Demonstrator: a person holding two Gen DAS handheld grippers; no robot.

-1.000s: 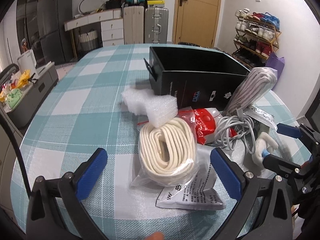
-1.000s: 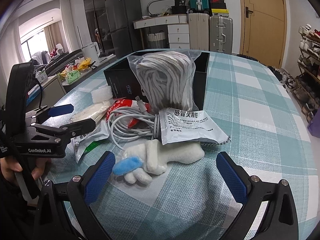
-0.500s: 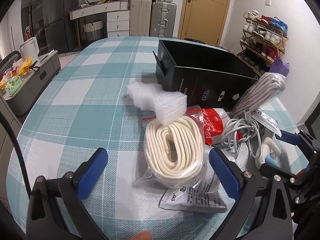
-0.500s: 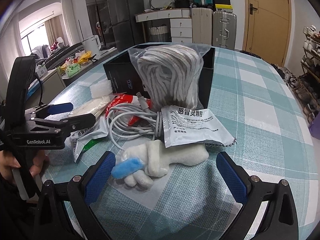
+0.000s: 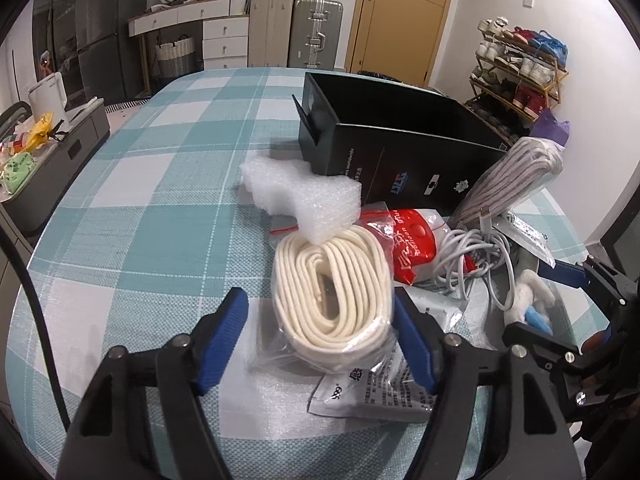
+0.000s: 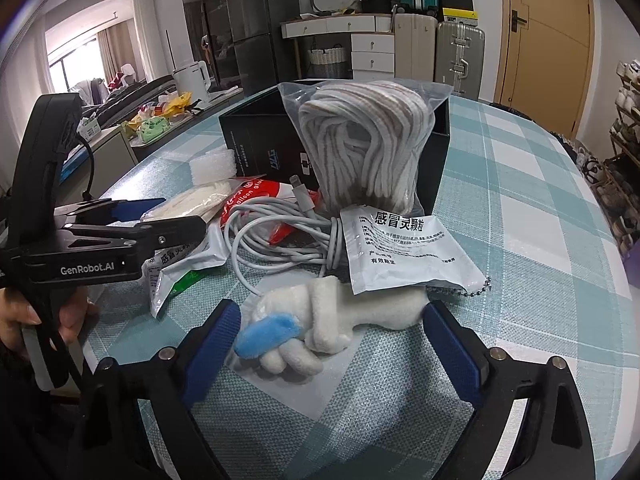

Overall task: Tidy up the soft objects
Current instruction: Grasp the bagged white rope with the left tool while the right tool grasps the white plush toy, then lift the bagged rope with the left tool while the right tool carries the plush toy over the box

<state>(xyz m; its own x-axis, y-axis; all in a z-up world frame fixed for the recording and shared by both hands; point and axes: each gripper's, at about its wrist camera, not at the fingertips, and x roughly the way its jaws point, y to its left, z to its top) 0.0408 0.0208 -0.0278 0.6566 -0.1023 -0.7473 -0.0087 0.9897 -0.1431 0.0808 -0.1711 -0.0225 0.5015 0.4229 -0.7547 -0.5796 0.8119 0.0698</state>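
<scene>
Beside the black box (image 5: 404,136), our left gripper (image 5: 320,336) has narrowed since a second ago, jaws closing around the bagged cream rope coil (image 5: 332,284). Our right gripper (image 6: 332,344), angled downward, closes around the white plush toy (image 6: 340,316), not yet pressing.

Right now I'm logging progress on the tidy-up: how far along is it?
Nothing looks stowed: the black box shows no contents from here. In hand: the left gripper is closing around the bagged cream rope, the right gripper around the white plush toy. Grey rope bag, cable and foam remain.
</scene>
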